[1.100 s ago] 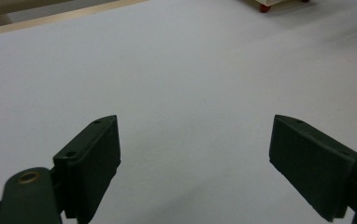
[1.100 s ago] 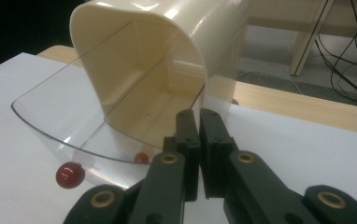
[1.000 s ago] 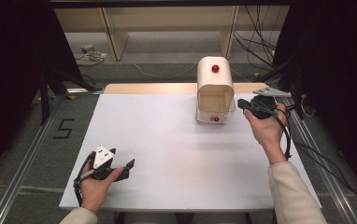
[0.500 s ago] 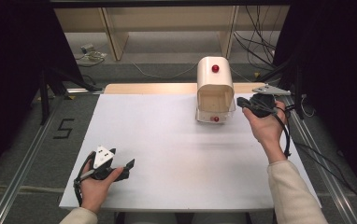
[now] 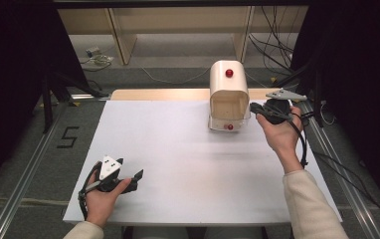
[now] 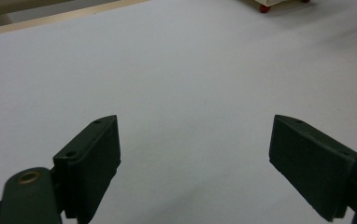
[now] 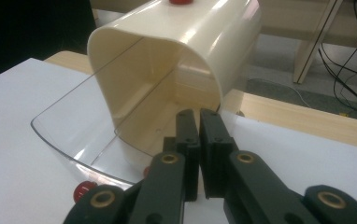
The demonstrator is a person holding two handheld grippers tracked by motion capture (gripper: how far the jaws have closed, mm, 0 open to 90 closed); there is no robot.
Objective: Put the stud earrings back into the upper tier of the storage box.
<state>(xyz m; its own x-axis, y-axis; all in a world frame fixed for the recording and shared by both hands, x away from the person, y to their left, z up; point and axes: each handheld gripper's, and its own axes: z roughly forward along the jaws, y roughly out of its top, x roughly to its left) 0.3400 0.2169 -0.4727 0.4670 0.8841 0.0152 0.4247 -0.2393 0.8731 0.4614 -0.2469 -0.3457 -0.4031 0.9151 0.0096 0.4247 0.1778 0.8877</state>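
1. The cream bin [image 5: 229,94] with red knobs stands at the far side of the white tabletop [image 5: 178,149], toward the right, its mouth facing the person. In the right gripper view its clear flap [image 7: 69,135] hangs swung open at the front, curving down toward the tabletop, with a red knob [image 7: 83,190] at its lower edge.

2. The right gripper [image 5: 257,110] sits just beside the bin's right wall, its jaws pressed together with nothing between them (the right gripper view shows the two black tips meeting at the flap's side edge, whether touching it I cannot tell).

3. Compared with the pictures from a second ago, almost nothing has shifted: the right hand [image 5: 282,134] holds the same spot at the bin, and the bin has not moved on the tabletop. The change is a pause, not a step.

4. The left gripper [image 5: 136,177] rests low at the near left of the tabletop, well apart from the bin, jaws spread wide over bare white surface, holding nothing.

5. I judge that the work on the flap is between moves: the right gripper is placed to nudge or pivot the flap with its closed tips, while the left waits idle.
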